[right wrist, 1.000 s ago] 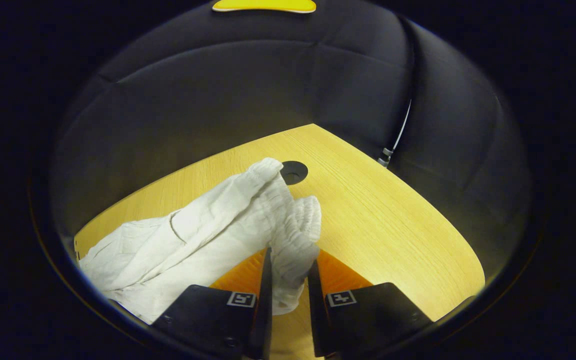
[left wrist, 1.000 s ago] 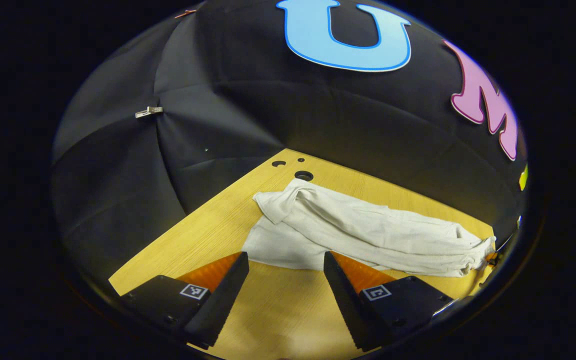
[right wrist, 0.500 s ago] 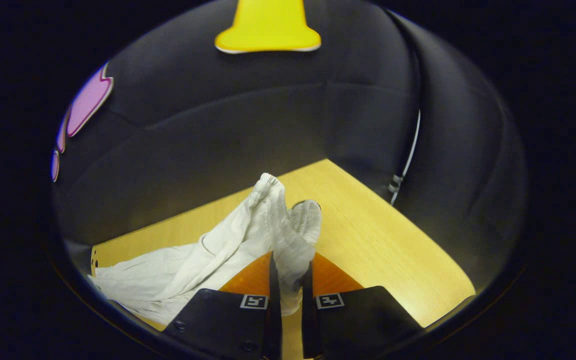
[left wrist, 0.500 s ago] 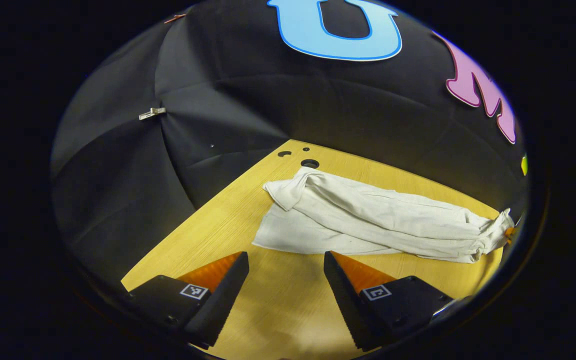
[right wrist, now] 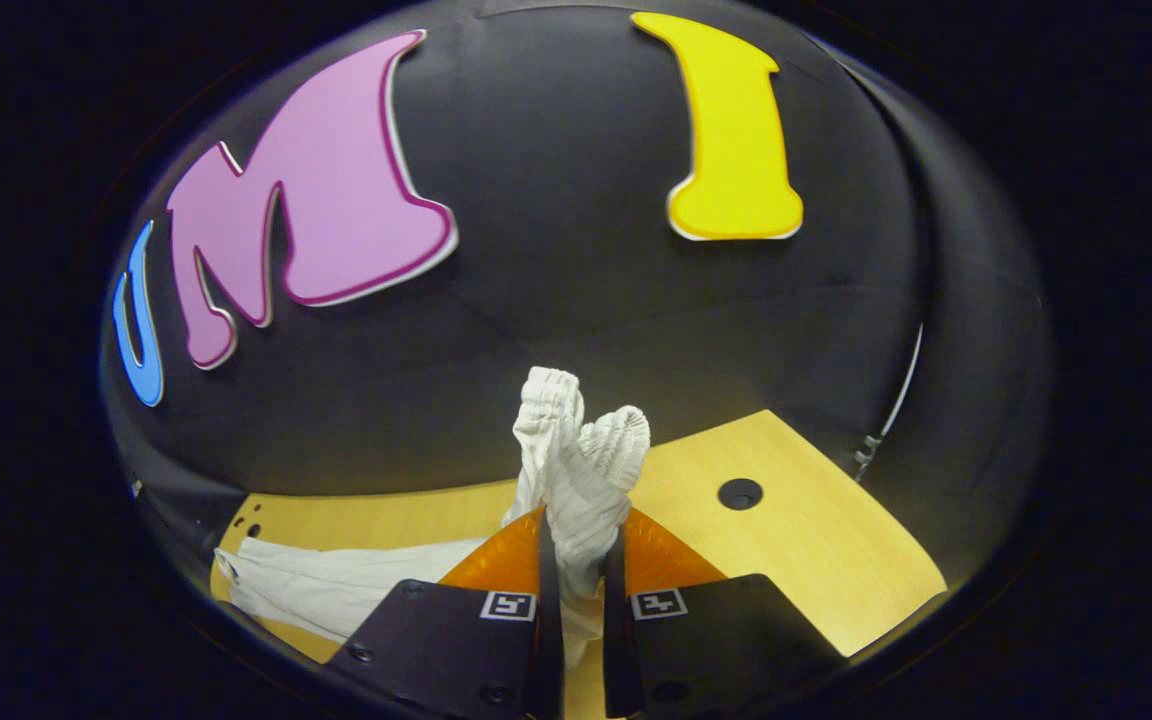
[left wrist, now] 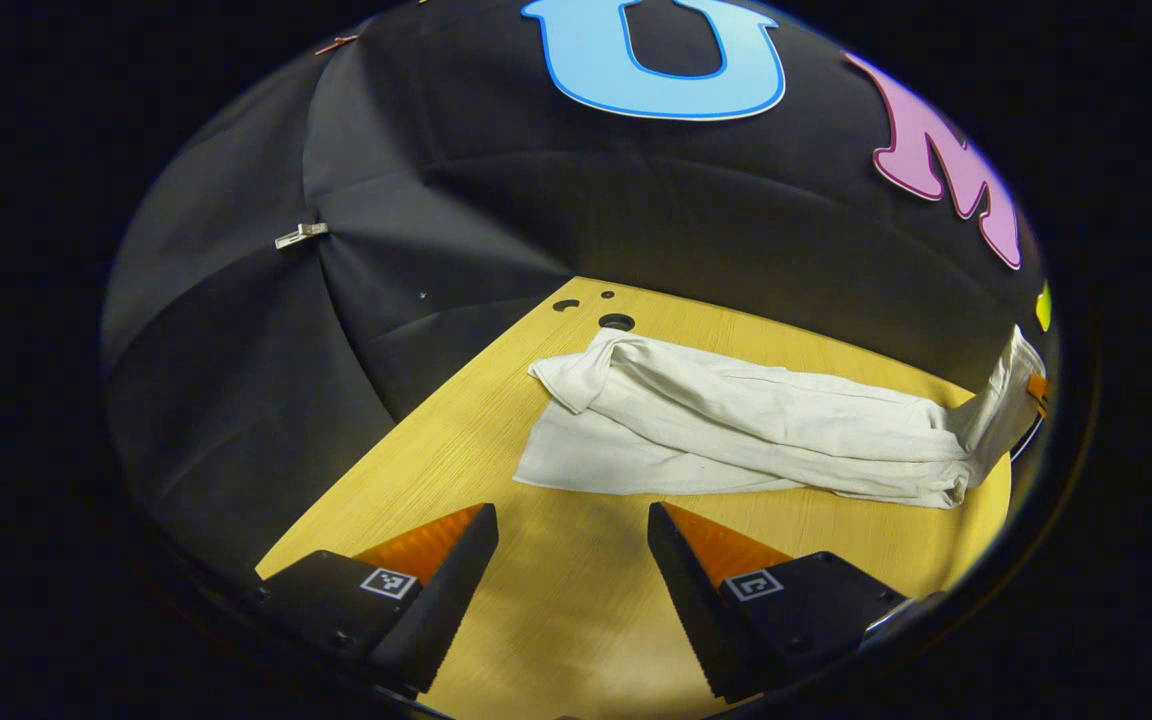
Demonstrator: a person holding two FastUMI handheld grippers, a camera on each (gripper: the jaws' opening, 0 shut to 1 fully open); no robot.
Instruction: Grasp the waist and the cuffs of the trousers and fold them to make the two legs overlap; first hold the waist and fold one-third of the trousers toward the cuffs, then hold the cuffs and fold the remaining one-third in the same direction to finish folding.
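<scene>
White trousers (left wrist: 736, 430) lie lengthwise on the wooden table (left wrist: 496, 420), legs overlapped, cuffs (left wrist: 566, 385) at the far left in the left gripper view. At the right edge the elastic waist (left wrist: 1001, 400) rises off the table. My right gripper (right wrist: 576, 560) is shut on the bunched waist (right wrist: 581, 460), which sticks up between its fingers; the legs (right wrist: 336, 585) trail down to the left. My left gripper (left wrist: 571, 545) stands open above bare table, short of the trousers' near edge, with nothing between its fingers.
Round holes (left wrist: 616, 321) pierce the table near the cuffs, another hole (right wrist: 739, 492) lies right of the waist. A metal clip (left wrist: 300, 236) hangs on the black wall cloth. A thin cable (right wrist: 896, 400) runs down the wall at right.
The right gripper has lifted the waist well off the table and tilted upward. The left gripper has drawn back a little from the trousers, still open.
</scene>
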